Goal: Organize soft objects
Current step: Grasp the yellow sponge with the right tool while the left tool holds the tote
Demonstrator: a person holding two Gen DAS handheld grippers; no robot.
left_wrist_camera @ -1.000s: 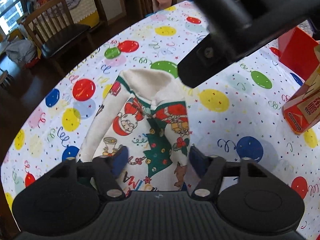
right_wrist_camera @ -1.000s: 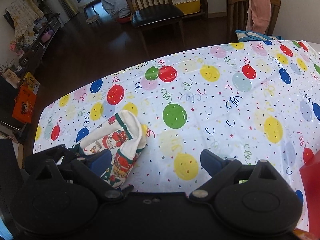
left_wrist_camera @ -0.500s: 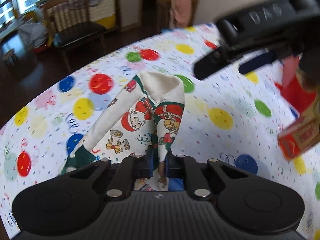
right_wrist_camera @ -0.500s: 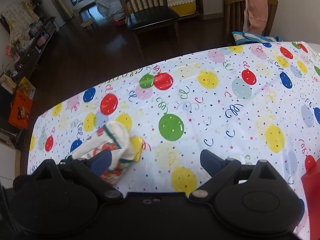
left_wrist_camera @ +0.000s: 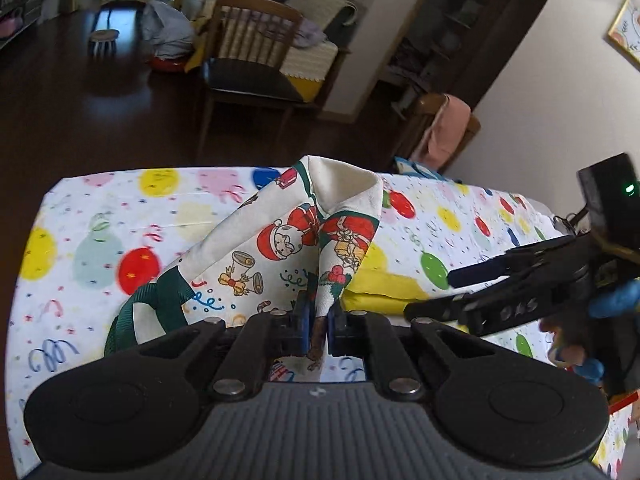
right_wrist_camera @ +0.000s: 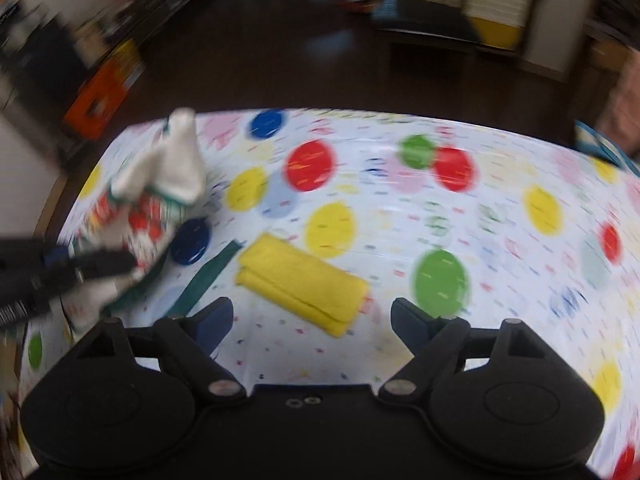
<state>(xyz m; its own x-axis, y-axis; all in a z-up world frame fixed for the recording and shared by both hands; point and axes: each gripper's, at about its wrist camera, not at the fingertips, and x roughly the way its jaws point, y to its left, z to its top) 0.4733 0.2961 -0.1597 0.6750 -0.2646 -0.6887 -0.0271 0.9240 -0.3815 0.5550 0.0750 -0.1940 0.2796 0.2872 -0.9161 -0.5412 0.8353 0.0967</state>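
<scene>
The left gripper (left_wrist_camera: 318, 326) is clamped on a fold of the Christmas-print cloth bag (left_wrist_camera: 280, 248), its two blue pads pressed together with the fabric pinched between them. The bag is lifted off the table (left_wrist_camera: 100, 208) and stands up like a tent: its long axis runs from the pinch up and away to a cream peak near the table's far edge, while its lower left part trails down toward the cloth. A dark green strap (left_wrist_camera: 140, 312) loops out from the bag's lower left side, and in the right wrist view a strip of it lies on the tablecloth.

The right gripper (right_wrist_camera: 310, 326) hangs with its fingers spread wide, gripping nothing. Just ahead of it a folded yellow cloth (right_wrist_camera: 300, 284) lies flat on the table, its long axis slanting from upper left to lower right. The yellow cloth sits just beside the raised bag, to its right, and appears apart from it.

The table's far edge drops to a dark wood floor, where a wooden chair (left_wrist_camera: 256, 60) stands. Right of the yellow cloth the balloon-print surface stretches open toward the far right edge. The right wrist view is motion-blurred.
</scene>
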